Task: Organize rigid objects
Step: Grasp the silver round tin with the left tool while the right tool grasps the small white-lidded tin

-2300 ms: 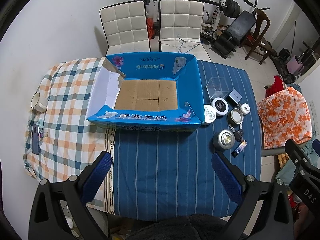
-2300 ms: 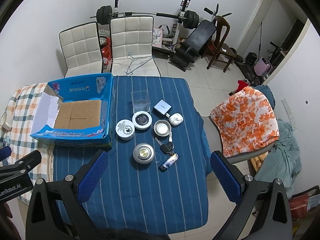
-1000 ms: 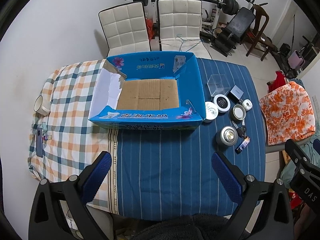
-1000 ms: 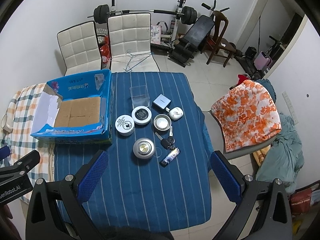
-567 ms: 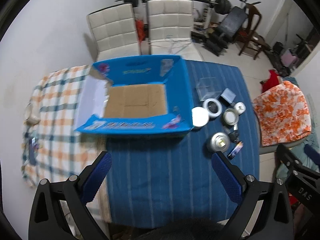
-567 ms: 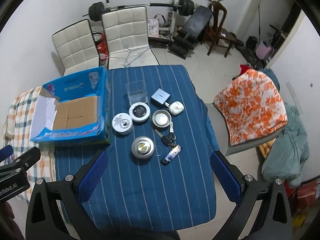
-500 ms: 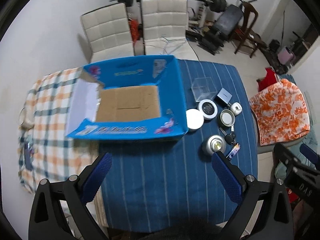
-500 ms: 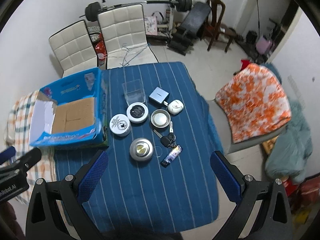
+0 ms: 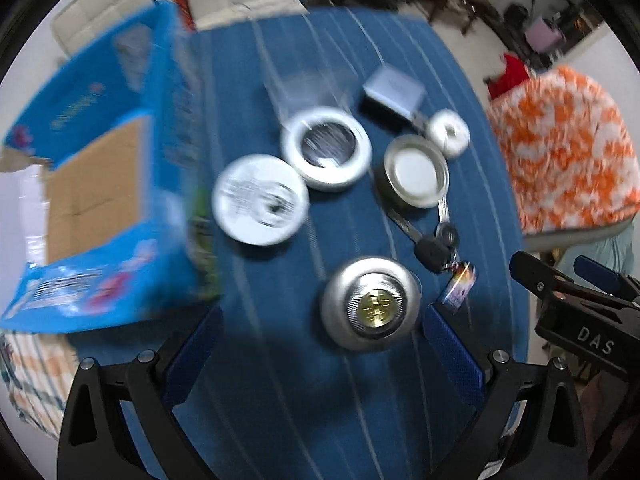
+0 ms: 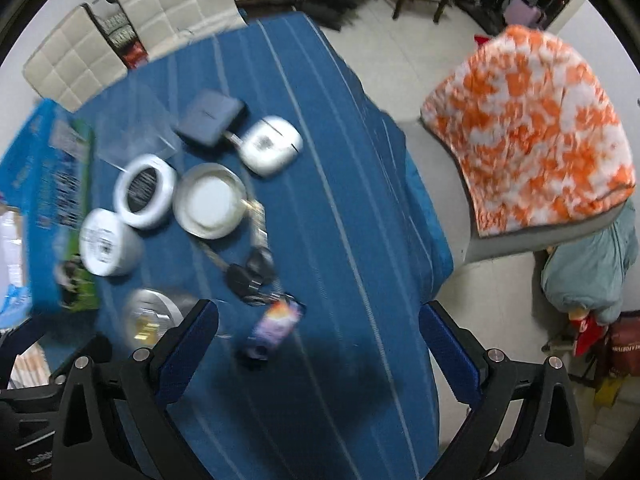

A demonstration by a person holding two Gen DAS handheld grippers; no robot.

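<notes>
Small objects lie on the blue striped tablecloth (image 9: 280, 380): a silver round tin with a gold centre (image 9: 370, 302), a white round tin (image 9: 260, 200), a white ring-shaped tin with a dark centre (image 9: 326, 148), a shallow metal dish (image 9: 416, 170), a white earbud case (image 10: 270, 144), a grey box (image 10: 210, 116), car keys (image 10: 250, 274) and a small lighter (image 10: 276, 326). An open blue cardboard box (image 9: 92, 184) stands to the left. My left gripper (image 9: 320, 344) is open just short of the silver tin. My right gripper (image 10: 318, 340) is open with the lighter near its left finger.
A clear plastic box (image 9: 308, 84) sits behind the tins. An orange-and-white covered chair (image 10: 532, 132) stands right of the table, white chairs (image 10: 132, 28) behind it. Blue cloth in front of both grippers is bare. Both views are motion-blurred.
Both grippers have dropped quickly towards the table and shifted right. The objects now look much larger and closer. Both stay open and nothing has been picked up.
</notes>
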